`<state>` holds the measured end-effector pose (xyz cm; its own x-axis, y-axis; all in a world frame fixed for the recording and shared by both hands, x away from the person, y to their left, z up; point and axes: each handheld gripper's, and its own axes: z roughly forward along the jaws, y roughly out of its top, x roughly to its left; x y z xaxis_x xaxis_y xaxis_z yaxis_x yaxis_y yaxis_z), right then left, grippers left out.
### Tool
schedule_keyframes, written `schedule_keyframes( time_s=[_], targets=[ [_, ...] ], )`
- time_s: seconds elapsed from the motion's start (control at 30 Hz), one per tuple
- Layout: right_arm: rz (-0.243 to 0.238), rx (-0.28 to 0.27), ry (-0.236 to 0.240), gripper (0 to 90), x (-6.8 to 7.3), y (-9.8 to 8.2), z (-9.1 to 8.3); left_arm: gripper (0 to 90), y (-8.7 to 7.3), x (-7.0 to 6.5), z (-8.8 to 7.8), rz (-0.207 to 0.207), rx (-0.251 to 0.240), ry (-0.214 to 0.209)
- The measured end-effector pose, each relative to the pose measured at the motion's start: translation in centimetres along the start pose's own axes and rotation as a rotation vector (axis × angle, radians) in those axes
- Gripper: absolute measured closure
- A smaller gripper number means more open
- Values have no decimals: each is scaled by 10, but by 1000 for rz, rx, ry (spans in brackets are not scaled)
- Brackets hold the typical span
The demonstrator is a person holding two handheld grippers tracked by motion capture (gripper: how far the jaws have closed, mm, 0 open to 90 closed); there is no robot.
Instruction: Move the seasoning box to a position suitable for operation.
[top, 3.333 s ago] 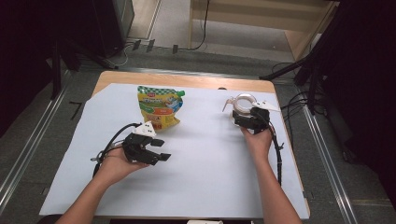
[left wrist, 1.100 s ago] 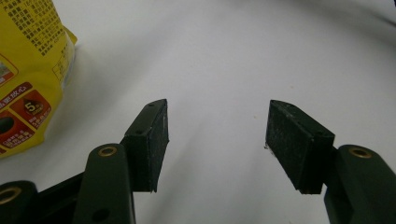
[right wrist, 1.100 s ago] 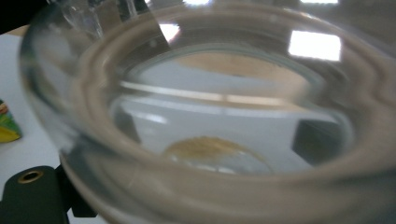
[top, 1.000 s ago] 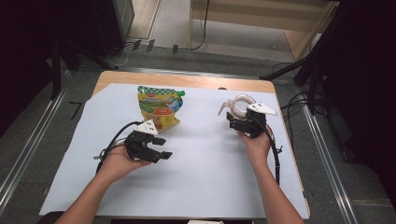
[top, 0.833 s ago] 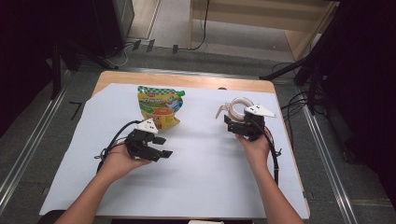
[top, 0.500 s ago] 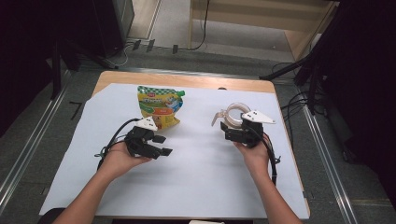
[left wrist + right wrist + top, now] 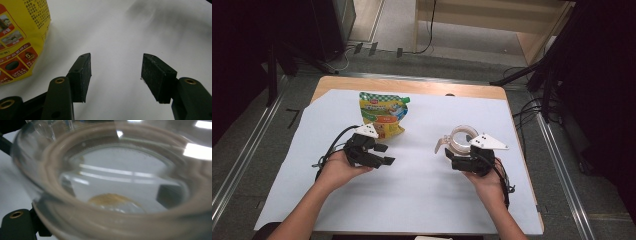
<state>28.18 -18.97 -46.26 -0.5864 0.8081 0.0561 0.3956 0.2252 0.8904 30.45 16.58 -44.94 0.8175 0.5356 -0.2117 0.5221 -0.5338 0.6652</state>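
A yellow and green snack pouch [image 7: 382,114] lies flat on the white sheet at the back left. Just in front of it my left gripper [image 7: 385,154] rests in the person's hand, pointing right. Its jaws are open with bare sheet between them [image 7: 116,72], and the pouch [image 7: 17,37] is off to their left. My right gripper [image 7: 458,152] is shut on a clear glass jar [image 7: 462,139] with a beige seal ring, held right of centre. Seen close from the right gripper view, the jar [image 7: 117,170] has a small brown patch at its bottom, and both dark jaws show through the glass.
The white sheet [image 7: 427,200] covers most of the wooden table [image 7: 412,86]. Cables trail from both grippers toward the person. Dark stands and floor cables surround the table, with a wooden cabinet beyond the far edge.
My right gripper has carried the glass jar from the back right toward the middle and nearer the person. The left gripper and the pouch have stayed put.
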Motion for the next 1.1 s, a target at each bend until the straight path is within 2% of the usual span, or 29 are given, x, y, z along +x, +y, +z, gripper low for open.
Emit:
schedule_keyframes(
  time_s=[0.17, 0.37, 0.57, 0.9, 1.1],
  targets=[
    [-19, 11, 40, 119, 11, 0, 7, 431, 0, 0, 0, 3, 1, -1],
    [-62, 35, 102, 119, 31, -4, 20, 429, 0, 2, -2, -21, -12, 2],
    [-91, 71, 156, 119, 51, -10, 38, 429, 0, 1, -2, -15, -10, 3],
    [-122, 94, 195, 119, 67, -16, 60, 429, -1, 0, -1, 2, -3, 5],
    [-131, 95, 195, 118, 72, -18, 65, 429, -1, -1, -1, -1, -9, 0]
  ],
)
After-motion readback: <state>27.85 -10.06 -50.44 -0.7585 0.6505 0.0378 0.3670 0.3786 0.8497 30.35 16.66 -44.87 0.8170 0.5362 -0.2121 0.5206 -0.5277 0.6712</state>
